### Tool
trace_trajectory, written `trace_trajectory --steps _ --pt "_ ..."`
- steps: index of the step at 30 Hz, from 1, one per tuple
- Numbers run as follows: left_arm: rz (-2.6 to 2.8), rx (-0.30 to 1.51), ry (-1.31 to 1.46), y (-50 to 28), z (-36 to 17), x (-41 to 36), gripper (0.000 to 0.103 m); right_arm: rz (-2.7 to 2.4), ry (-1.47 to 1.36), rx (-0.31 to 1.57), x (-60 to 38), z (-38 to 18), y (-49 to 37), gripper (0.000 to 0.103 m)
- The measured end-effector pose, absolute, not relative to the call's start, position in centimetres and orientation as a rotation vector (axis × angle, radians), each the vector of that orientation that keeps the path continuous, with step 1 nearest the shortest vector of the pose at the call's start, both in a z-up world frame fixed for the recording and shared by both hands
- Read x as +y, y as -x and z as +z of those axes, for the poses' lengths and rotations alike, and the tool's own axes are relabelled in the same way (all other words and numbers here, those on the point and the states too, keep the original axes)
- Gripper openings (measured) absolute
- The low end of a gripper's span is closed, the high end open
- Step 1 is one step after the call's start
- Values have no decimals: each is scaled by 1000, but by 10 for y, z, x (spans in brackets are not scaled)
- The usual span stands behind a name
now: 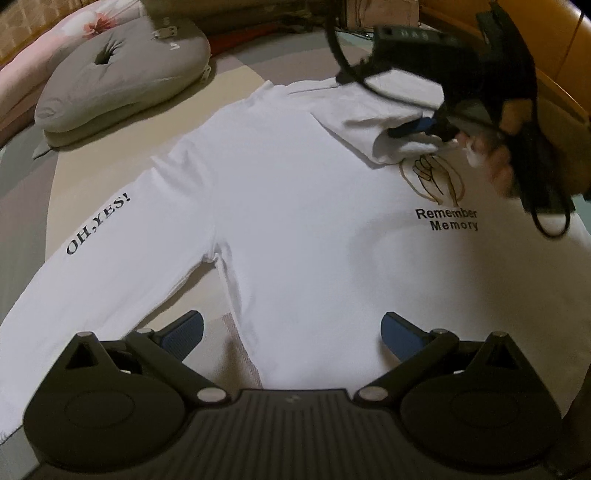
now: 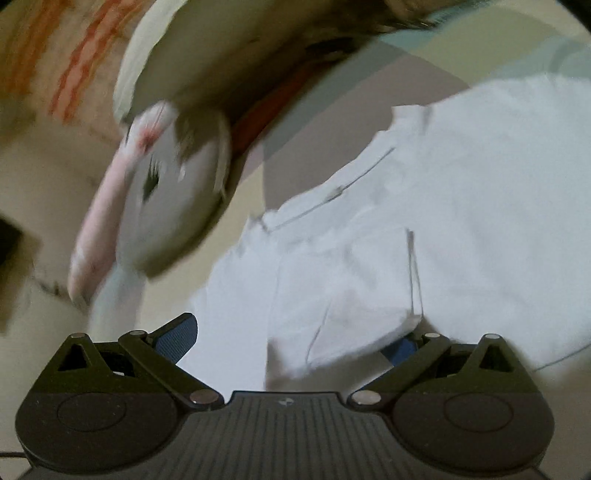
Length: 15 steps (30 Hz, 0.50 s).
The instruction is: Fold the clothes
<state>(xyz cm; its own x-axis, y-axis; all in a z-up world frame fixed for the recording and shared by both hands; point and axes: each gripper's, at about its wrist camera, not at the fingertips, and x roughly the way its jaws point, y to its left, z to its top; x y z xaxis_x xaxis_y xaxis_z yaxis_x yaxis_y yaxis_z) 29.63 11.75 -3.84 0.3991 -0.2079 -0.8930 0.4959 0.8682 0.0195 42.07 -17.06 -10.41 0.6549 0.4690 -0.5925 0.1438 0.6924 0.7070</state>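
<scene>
A white long-sleeved sweatshirt [image 1: 295,206] lies face up on the bed, with a "Remember Memory" print [image 1: 447,219] on its chest. Its one sleeve, marked "OH,YES!" [image 1: 96,229], stretches out to the lower left. The other sleeve is folded in over the chest, and its cuff [image 1: 402,147] rests above the print. My left gripper [image 1: 293,325] hovers open over the shirt's lower body, holding nothing. My right gripper [image 1: 424,131], in a person's hand, sits at that cuff. In the blurred right wrist view, the right gripper [image 2: 291,336] is open and white cloth [image 2: 369,325] drapes over one finger.
A grey dimpled pillow [image 1: 122,70] lies at the upper left of the shirt, and a pink floral pillow [image 1: 55,33] sits behind it. The bed sheet [image 1: 229,85] has beige and grey patches. An orange-brown wooden board [image 1: 561,74] rises at the right.
</scene>
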Motion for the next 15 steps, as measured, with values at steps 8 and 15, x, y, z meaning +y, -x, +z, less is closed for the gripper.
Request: trace_trajectory --steps 8,15 --pt "-449 1073 -303 -295 -41 122 102 384 -655 795 -125 -76 -436 103" --pt "-430 1074 -290 -296 -42 128 102 590 -532 830 -70 -62 -440 103"
